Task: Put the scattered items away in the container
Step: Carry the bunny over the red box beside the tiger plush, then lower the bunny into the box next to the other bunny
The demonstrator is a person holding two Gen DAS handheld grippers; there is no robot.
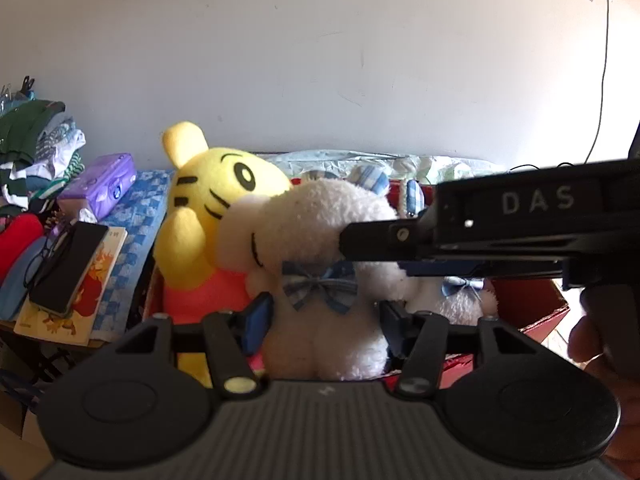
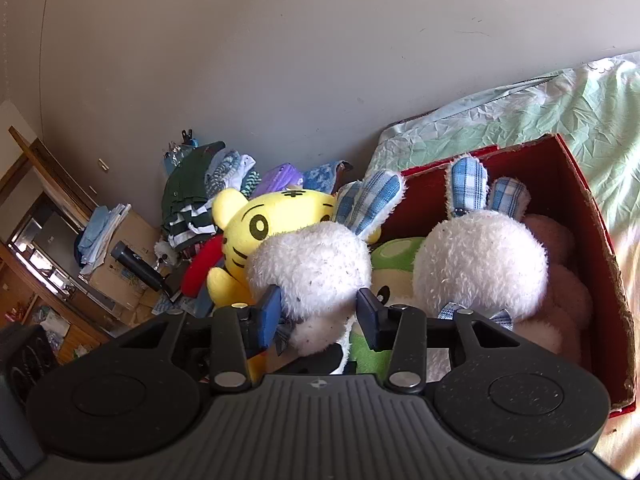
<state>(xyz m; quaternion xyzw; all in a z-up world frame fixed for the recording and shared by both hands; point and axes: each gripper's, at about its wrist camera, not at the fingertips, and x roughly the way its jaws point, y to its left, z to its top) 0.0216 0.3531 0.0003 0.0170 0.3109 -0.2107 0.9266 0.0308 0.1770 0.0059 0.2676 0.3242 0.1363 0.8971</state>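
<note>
Right wrist: both jaws clamp the upright white rabbit [image 2: 308, 264], ears up.

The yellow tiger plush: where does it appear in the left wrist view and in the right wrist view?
Left wrist view: the yellow tiger plush is left of centre, behind and left of the white bunny plush.
Right wrist view: the tiger is left of centre again, partly hidden behind that bunny's head.
Shared landmark: the purple tissue pack, up and left of the tiger.
</note>
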